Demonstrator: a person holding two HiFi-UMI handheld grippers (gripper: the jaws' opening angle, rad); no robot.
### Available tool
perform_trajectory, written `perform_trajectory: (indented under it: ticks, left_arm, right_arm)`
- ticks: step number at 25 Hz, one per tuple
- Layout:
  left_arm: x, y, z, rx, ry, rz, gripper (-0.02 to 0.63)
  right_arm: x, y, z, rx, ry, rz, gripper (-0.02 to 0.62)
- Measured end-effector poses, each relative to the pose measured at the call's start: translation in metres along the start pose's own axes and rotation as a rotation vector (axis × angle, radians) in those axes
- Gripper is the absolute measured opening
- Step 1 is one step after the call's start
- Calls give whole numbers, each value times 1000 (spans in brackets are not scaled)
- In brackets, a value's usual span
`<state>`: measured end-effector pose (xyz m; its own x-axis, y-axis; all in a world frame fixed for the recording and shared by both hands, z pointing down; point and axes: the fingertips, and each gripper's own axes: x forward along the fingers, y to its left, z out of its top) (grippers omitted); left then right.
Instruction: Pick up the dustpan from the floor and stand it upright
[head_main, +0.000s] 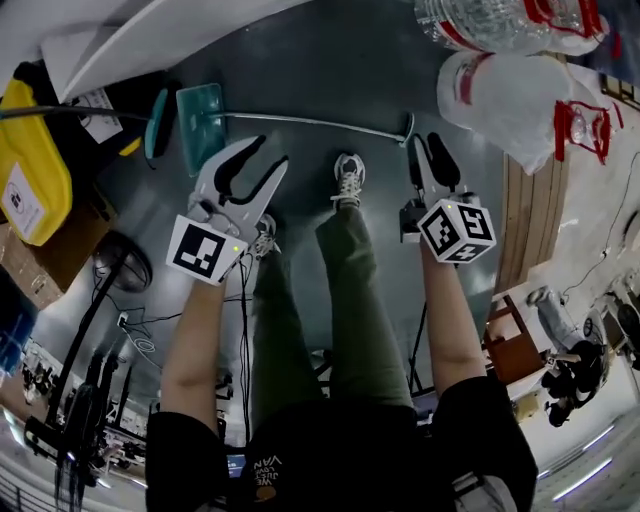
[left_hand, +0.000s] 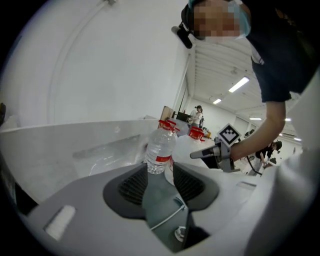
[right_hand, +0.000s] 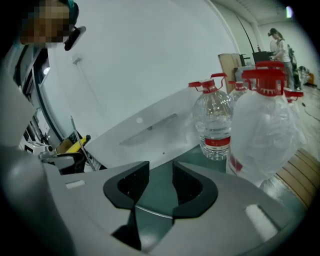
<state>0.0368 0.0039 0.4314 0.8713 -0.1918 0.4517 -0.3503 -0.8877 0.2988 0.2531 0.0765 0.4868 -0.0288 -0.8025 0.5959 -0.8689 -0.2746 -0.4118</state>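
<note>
The teal dustpan (head_main: 200, 120) lies flat on the dark floor. Its long thin metal handle (head_main: 310, 123) runs to the right and ends near my right gripper (head_main: 423, 142). My left gripper (head_main: 268, 155) hovers just this side of the pan and handle, open and empty. The right gripper is also open with nothing in it. In the left gripper view the handle (left_hand: 170, 217) shows as a thin line on the floor through the open left gripper (left_hand: 160, 180). In the right gripper view the handle (right_hand: 150, 212) shows below the open right gripper (right_hand: 156, 182).
Large water bottles (head_main: 500, 25) and a plastic-wrapped jug (head_main: 510, 95) stand at the far right, beside a wooden pallet (head_main: 530, 210). A white panel (head_main: 150, 40) leans at the far left, with a yellow case (head_main: 30, 170) and cables nearby. The person's shoe (head_main: 348, 180) is between the grippers.
</note>
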Motion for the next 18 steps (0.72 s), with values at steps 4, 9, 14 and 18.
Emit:
perform_trajectory:
  ticks: [4,9,14,18]
  left_arm:
    - [22,9,-45,17,45,-6,168]
    - [47,22,-104,45,125,0,169]
    - [73,30,-155,64,186,7,169]
    - [97,32,-185,70,222,4,169]
  right_arm:
    - [26,-34,-40,-27,49,-46,123]
    - [55,-78,-91,-47,120,-96,123]
    - [77,-128,-151,-22,225,-174,121]
    - [87,-167,-189,-53,300,-243,121]
